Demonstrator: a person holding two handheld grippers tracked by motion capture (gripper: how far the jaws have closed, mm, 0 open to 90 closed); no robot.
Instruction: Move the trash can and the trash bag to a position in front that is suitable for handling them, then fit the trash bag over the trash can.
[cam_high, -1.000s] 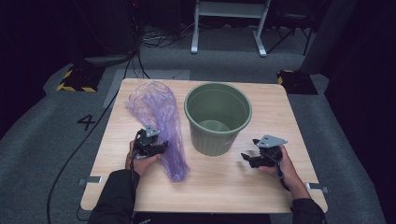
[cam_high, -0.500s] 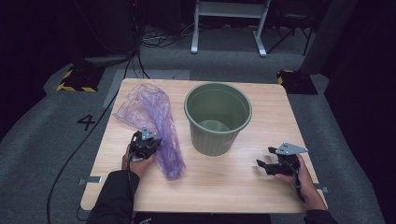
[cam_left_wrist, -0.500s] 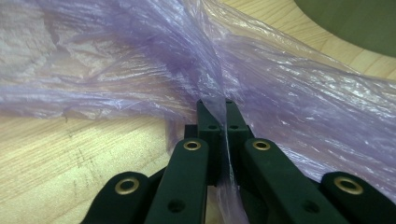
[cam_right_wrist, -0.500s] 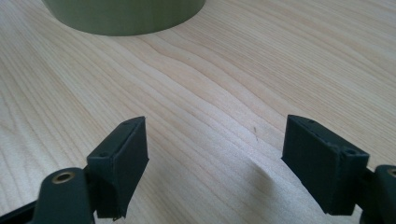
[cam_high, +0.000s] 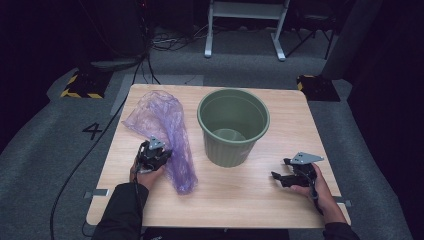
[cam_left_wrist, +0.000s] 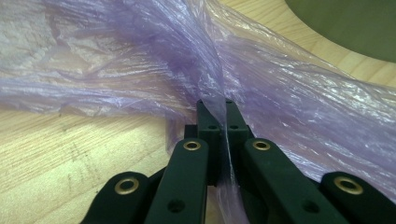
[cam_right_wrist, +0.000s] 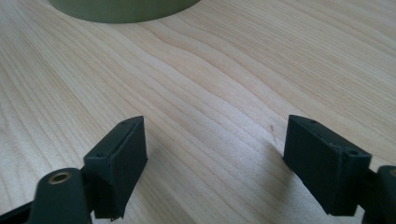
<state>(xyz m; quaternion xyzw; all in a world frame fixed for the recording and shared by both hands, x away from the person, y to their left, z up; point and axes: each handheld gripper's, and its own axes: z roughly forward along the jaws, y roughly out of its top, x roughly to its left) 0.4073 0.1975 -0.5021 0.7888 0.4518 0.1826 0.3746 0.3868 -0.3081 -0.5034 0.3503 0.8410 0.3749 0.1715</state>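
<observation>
The left tool (cam_left_wrist: 217, 122) has just clamped onto the crinkled purple plastic bag (cam_high: 167, 131) lying on the table's (cam_high: 260, 197) left, readying a lift; the right tool (cam_right_wrist: 215, 158) is resting spread, having drifted rightward from the green ribbed plastic bin (cam_high: 233, 126).

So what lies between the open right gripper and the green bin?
Bare tabletop lies between the right gripper and the green bin, as the right gripper view shows.
</observation>
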